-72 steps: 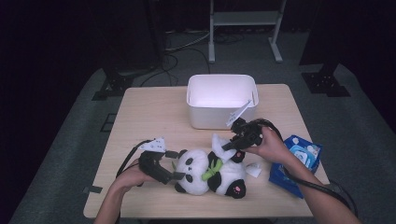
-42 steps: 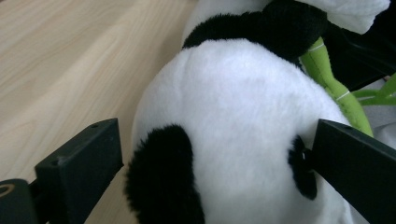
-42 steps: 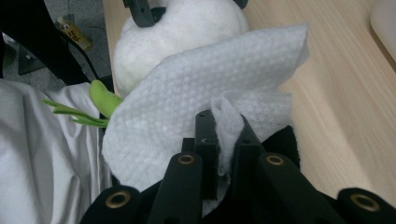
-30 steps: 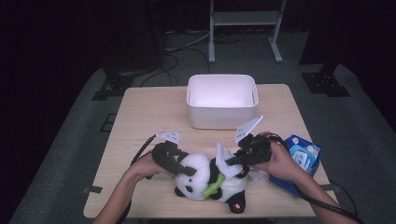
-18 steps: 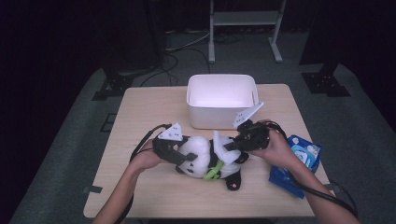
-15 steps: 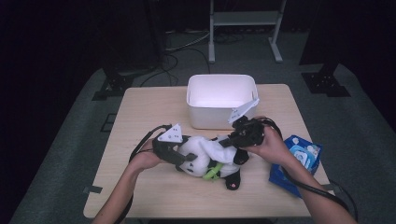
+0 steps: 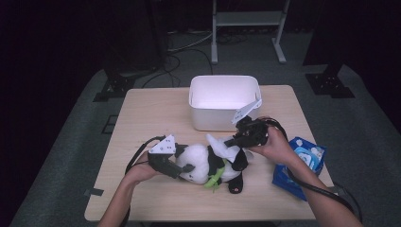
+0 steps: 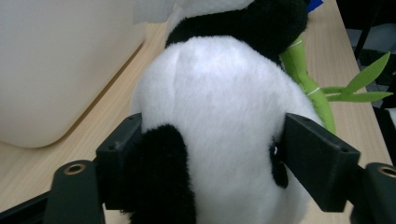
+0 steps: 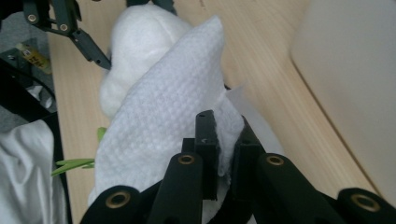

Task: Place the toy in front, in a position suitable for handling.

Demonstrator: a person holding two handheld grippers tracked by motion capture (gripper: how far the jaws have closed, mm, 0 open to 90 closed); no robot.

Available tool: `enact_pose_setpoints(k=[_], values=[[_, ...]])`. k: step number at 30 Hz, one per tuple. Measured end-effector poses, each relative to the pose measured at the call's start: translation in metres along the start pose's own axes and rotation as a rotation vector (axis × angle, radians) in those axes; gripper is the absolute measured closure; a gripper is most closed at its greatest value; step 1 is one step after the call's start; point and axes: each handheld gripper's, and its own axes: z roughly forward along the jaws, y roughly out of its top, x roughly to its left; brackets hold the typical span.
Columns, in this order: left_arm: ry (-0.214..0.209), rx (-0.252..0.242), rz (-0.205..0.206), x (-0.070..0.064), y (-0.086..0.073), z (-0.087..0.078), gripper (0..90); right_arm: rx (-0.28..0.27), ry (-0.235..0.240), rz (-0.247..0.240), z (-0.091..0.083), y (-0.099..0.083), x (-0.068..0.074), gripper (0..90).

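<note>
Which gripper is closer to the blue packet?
The right. The right gripper sits between the panda and the blue packet, while the left gripper clamps the panda's head on the far side.

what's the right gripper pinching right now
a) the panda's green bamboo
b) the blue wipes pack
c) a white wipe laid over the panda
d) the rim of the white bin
c: in the right gripper view the right gripper is shut on the white wipe, which drapes over the plush panda.
</note>
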Motion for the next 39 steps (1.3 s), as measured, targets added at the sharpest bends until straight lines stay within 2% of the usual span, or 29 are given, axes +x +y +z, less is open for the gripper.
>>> enact_pose_setpoints(k=[3,6,7,9,12,14,17,23,33,36,39], values=[[-0.010,0.015,-0.026,-0.001,0.004,-0.001,16.7,0.000,0.014,-0.005,0.000,-0.002,0.004,83.5],[-0.054,-0.028,-0.128,0.004,0.006,-0.007,11.7,0.001,0.038,-0.008,0.000,-0.006,0.008,83.5],[-0.056,-0.022,-0.132,0.004,0.006,-0.008,11.0,-0.004,0.036,-0.014,-0.001,-0.006,0.009,83.6],[-0.055,0.012,-0.113,0.004,0.006,-0.007,11.1,-0.007,0.042,-0.008,-0.002,-0.007,0.013,83.5],[-0.050,0.021,-0.103,0.001,0.003,-0.004,15.1,-0.014,0.044,-0.010,-0.003,-0.006,0.017,83.5],[-0.057,0.000,-0.118,0.000,0.001,-0.004,20.6,-0.017,0.043,-0.027,-0.004,-0.003,0.018,83.5],[-0.074,-0.023,-0.108,-0.001,-0.002,-0.006,24.3,-0.027,0.059,-0.031,-0.003,0.003,0.020,83.6],[-0.084,-0.073,-0.118,-0.006,-0.008,-0.004,24.8,-0.013,0.093,-0.074,0.012,0.026,0.031,83.6],[-0.093,-0.081,-0.121,-0.008,-0.011,-0.007,25.0,0.017,0.159,-0.144,0.046,0.059,0.051,83.5],[-0.096,-0.087,-0.125,-0.008,-0.013,-0.008,25.0,0.025,0.157,-0.151,0.047,0.061,0.050,83.5],[-0.095,-0.083,-0.125,-0.009,-0.013,-0.008,25.0,0.027,0.139,-0.140,0.040,0.058,0.045,83.5]])
